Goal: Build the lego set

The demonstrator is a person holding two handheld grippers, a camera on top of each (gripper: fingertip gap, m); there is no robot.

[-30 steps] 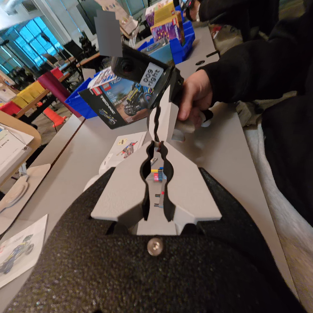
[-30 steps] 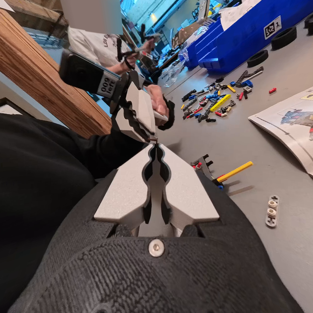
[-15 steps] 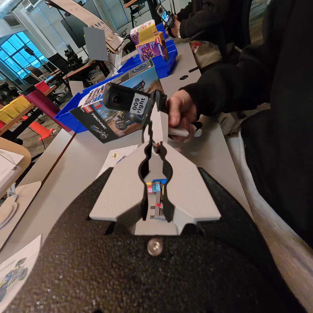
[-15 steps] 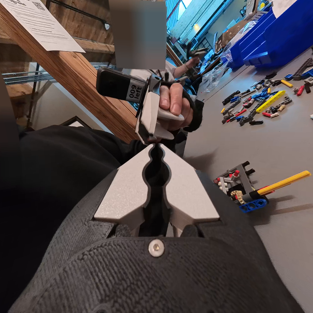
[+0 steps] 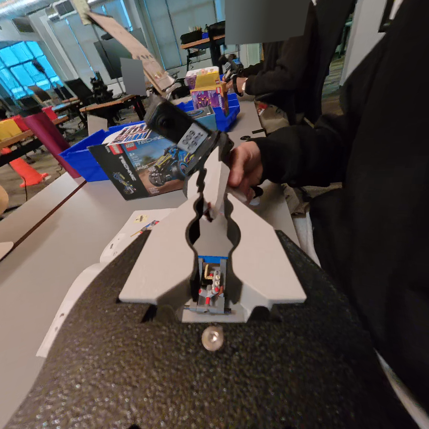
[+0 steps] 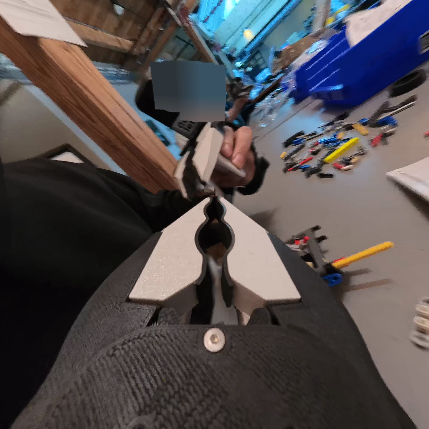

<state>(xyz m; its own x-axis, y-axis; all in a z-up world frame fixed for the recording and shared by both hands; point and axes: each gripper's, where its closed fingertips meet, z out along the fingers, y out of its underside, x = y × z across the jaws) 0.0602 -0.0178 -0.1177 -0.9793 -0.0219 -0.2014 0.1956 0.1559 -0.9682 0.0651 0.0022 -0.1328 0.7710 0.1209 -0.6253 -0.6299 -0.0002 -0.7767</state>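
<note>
In the left wrist view my left gripper (image 5: pixel 212 200) has its jaws apart, with nothing pinched between them. My right gripper (image 5: pixel 210 214) reaches in from above with its tips between those jaws. It is shut on a small dark red Lego piece (image 5: pixel 208 212). In the right wrist view my right gripper (image 6: pixel 212 198) has its tips together on that piece (image 6: pixel 209 191), right at the left gripper (image 6: pixel 197 183). A part-built grey Lego assembly (image 6: pixel 311 250) with a yellow axle (image 6: pixel 362 254) lies on the table; it also shows in the left wrist view (image 5: pixel 211 285).
A pile of loose Lego pieces (image 6: pixel 325 153) lies farther out on the grey table (image 5: pixel 69 232). An instruction booklet (image 5: pixel 144 222) and the set's box (image 5: pixel 144 167) are near blue bins (image 5: pixel 76 157). A small grey part (image 6: pixel 421 322) lies at the right edge. The person's dark-sleeved arms are close by. Less than 4 cm separates the two grippers' tips.
My left gripper's jaws have spread apart around the right gripper's tips. Both grippers have tilted, and the assembly on the table now shows lower between my left fingers.
</note>
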